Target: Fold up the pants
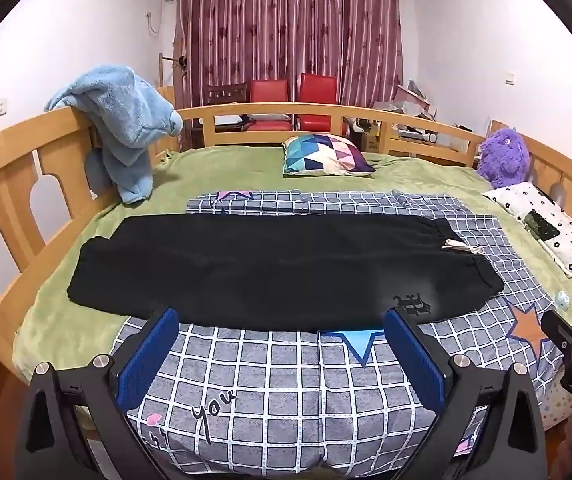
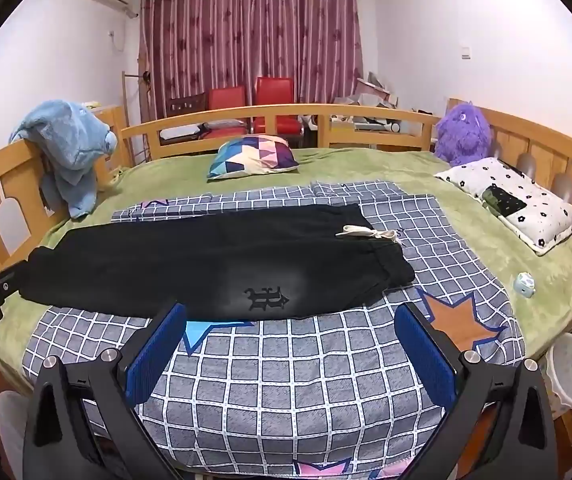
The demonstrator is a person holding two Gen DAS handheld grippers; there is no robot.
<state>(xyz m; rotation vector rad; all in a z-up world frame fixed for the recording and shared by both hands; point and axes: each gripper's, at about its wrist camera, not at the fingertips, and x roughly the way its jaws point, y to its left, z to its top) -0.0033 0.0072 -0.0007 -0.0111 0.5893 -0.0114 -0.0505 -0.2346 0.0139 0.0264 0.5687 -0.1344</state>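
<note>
Both your left tongs [image 1: 282,344] and right tongs [image 2: 289,340] hang spread wide and empty just short of the pants' near edge, over the checked blanket [image 1: 286,392]. The black pants [image 1: 270,268] lie flat across that blanket, already doubled leg on leg, waistband and white drawstring [image 2: 369,234] toward the purple toy [image 2: 461,132]. Pinch the cuff-end corners through both layers, then carry them evenly toward the waistband.

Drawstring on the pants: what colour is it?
Cream-white drawstring, clearest in the right wrist view.
</note>
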